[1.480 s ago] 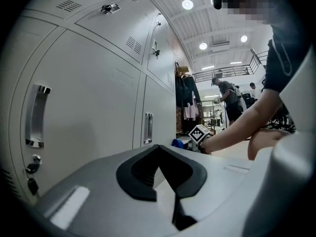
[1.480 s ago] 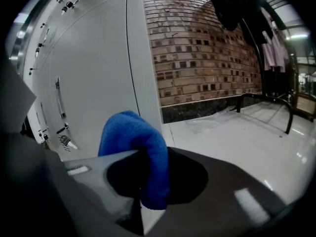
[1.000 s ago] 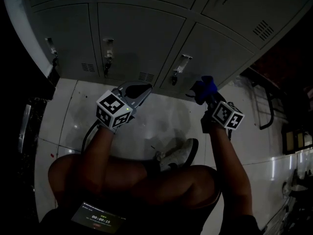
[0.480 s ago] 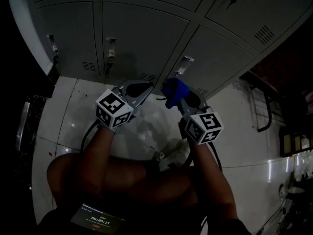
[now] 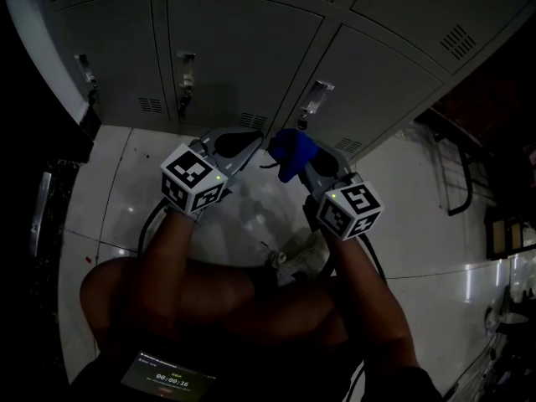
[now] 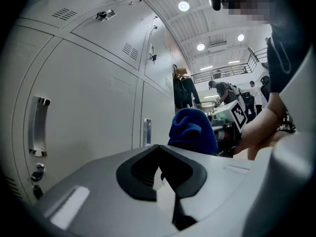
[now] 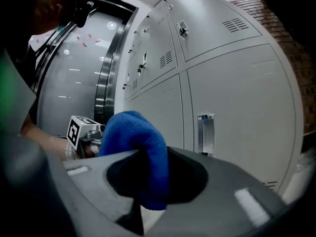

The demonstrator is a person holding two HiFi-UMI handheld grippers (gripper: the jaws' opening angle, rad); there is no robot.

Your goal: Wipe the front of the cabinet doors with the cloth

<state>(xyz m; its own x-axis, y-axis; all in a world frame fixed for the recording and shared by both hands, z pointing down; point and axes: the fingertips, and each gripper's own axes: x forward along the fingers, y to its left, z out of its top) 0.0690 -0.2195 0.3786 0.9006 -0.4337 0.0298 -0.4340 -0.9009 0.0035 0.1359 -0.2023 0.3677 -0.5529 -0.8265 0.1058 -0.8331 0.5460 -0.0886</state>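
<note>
left gripper point(image 5: 248, 146) jaws together, nothing between them. right gripper point(image 5: 295, 159) jaws closed on cloth point(image 7: 132, 135). both grippers side by side, tips near each other, bare forearms point(image 5: 163, 258) stretched forward.

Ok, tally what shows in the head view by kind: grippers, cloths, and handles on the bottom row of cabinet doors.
Grippers: 2 (left gripper, right gripper)
Cloths: 1 (blue cloth, in the right gripper)
Handles: 3 (door handles)
Total: 6

Cabinet doors point(image 5: 243, 57) wall off the front, handle point(image 5: 314, 99) jutting just beyond cloth point(image 5: 291, 151); open floor point(image 5: 251, 216) beneath
</note>
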